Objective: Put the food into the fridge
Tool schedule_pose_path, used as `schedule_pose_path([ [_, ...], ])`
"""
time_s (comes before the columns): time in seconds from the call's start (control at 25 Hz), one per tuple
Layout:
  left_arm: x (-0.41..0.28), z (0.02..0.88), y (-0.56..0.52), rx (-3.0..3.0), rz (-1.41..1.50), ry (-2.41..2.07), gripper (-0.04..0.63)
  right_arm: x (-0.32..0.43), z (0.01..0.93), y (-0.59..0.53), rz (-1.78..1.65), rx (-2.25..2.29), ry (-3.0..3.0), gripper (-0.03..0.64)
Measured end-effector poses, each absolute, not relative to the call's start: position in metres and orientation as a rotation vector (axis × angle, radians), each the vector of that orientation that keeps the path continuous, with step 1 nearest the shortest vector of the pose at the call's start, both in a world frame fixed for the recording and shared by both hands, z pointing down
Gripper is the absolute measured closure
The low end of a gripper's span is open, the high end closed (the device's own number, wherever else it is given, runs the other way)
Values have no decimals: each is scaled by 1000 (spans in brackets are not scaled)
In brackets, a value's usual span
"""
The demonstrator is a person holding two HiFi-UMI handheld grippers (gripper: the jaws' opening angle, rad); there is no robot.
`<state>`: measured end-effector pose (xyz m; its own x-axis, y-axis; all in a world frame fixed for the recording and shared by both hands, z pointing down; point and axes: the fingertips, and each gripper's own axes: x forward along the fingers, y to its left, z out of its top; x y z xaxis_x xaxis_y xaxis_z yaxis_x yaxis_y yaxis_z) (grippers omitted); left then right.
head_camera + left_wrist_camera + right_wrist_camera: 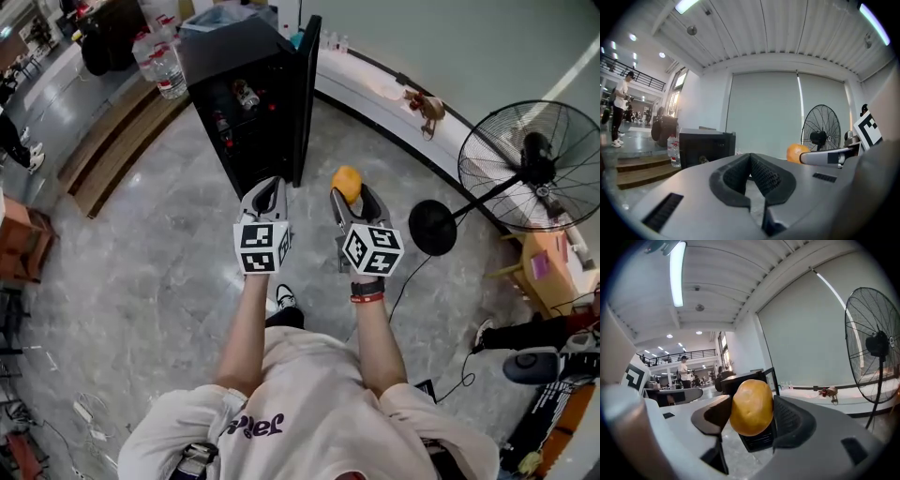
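A small black fridge (246, 103) stands on the floor ahead with its door (307, 94) swung open; bottles show inside. My right gripper (349, 192) is shut on a round yellow-orange food item (346, 181), held up in the air short of the fridge. The same item (751, 407) fills the gap between the pads in the right gripper view, with the fridge (752, 380) behind it. Beside it, my left gripper (268, 194) is shut with nothing in it; its pads (764, 176) meet at the tips. The fridge (705, 146) is also ahead in the left gripper view.
A black standing fan (530, 169) is at the right, its round base (432, 227) near my right gripper. A low white ledge (375, 94) curves behind the fridge. Water bottles (161, 66) stand on wooden steps (112, 150) to the left. A cable (403, 281) runs over the grey floor.
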<state>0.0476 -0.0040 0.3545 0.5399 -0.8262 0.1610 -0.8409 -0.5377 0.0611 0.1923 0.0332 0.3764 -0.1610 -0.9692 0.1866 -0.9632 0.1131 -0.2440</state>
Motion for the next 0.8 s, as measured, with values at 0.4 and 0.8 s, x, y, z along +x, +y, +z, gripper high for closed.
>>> schedule_pose_path([
  [0.4,1,352,-95,2591,140,-1521,578,144,375,-70,-485,-1955,2424,324],
  [0.8,-37,372,-138,2560,101,-1526,578,88,397,-134,-539,-1883,2536,324],
])
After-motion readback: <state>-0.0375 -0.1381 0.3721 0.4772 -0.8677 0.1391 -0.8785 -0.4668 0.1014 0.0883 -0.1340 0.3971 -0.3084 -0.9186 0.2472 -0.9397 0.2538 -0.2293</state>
